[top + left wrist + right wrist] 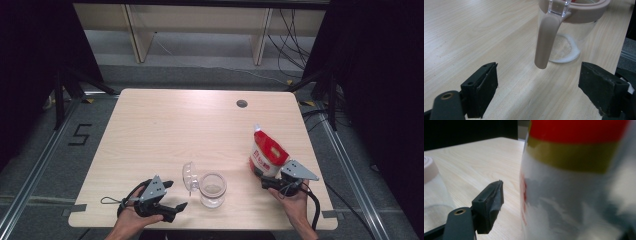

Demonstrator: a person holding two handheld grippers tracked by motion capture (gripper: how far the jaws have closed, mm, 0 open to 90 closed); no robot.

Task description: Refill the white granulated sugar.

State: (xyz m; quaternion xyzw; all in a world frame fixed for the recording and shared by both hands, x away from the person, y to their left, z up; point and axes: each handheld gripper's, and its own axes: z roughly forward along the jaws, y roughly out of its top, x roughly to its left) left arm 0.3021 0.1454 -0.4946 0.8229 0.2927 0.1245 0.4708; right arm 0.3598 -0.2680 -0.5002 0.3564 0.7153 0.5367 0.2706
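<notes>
Jar (213, 189) sits near the front edge of the table (165, 130), between my two grippers, its clear lid (189, 176) swung open and standing at its left side. At far left, my left gripper (170, 196) rests low by the table's front edge, jaws spread wide with nothing between them, pointing toward the jar. In the left gripper view I see the jar's beige latch (546, 40) hanging down from the beige rim, just ahead of the open jaws and not touching them; a little white powder lies in the jar's bottom. To the right, the red and white bag (266, 154) stands upright, near the jar but apart from it. My right gripper (272, 179) is at the bag's base; the bag (576, 182) stands between its jaws, but I cannot tell if they clamp it.
</notes>
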